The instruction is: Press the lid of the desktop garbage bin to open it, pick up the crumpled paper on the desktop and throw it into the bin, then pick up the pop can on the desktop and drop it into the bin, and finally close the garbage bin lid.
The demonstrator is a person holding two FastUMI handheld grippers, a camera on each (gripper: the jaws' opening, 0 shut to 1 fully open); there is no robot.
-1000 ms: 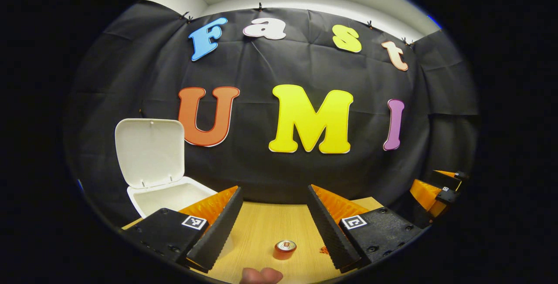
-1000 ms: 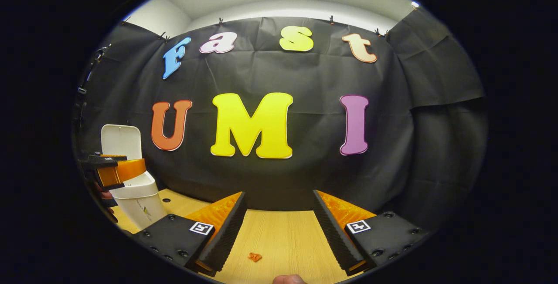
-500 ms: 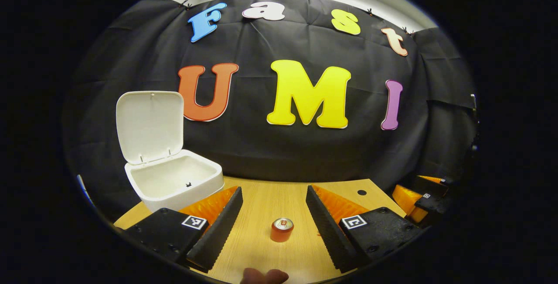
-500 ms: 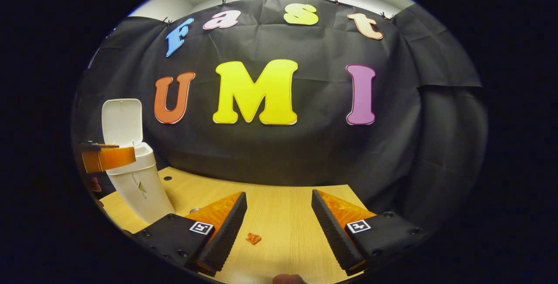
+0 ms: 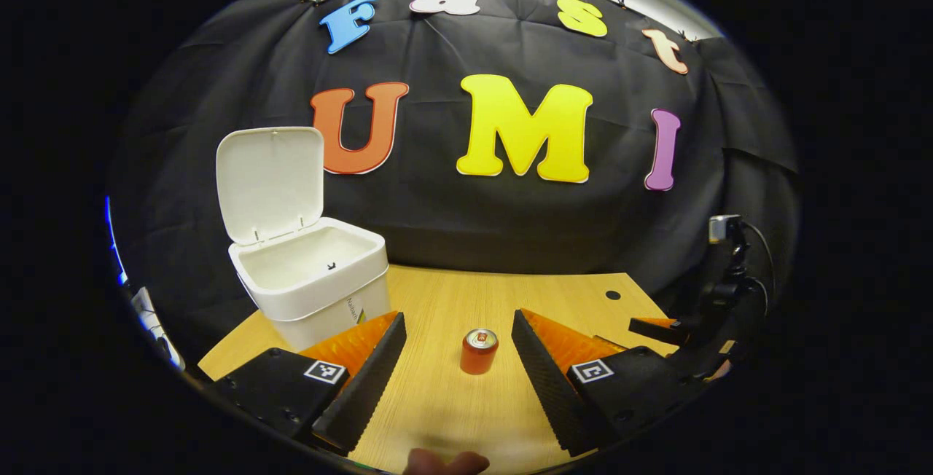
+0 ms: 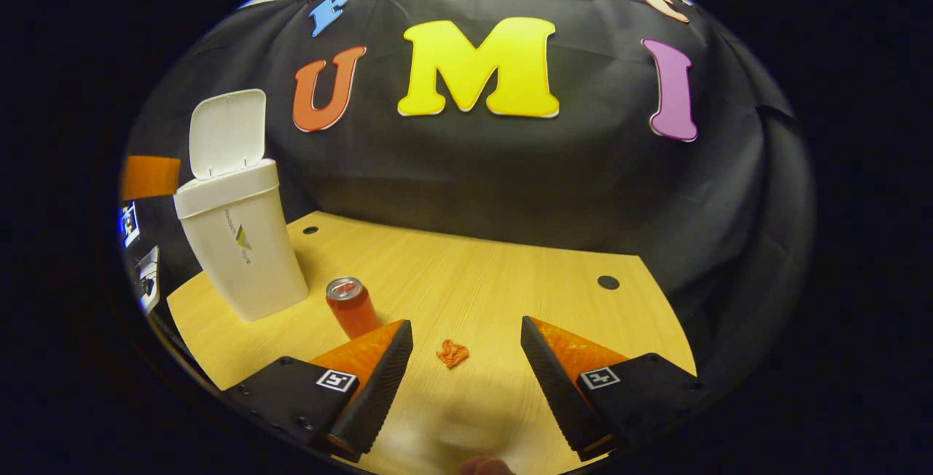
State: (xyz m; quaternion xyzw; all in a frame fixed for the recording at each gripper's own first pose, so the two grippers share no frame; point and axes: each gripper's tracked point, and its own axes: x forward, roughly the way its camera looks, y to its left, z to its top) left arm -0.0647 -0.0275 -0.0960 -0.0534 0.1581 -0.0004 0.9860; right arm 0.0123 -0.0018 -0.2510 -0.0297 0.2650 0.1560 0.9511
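The right gripper (image 6: 466,358), jaws spread, is facing the small crumpled orange paper (image 6: 453,352) at 12 o'clock; the white plastic bin (image 6: 240,242), lid up, is standing at 10 o'clock; centring before clamping seems advisable

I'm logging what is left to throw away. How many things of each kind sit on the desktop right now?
Garbage bin, lid up: 1
Pop can: 1
Crumpled paper: 1
Total: 3
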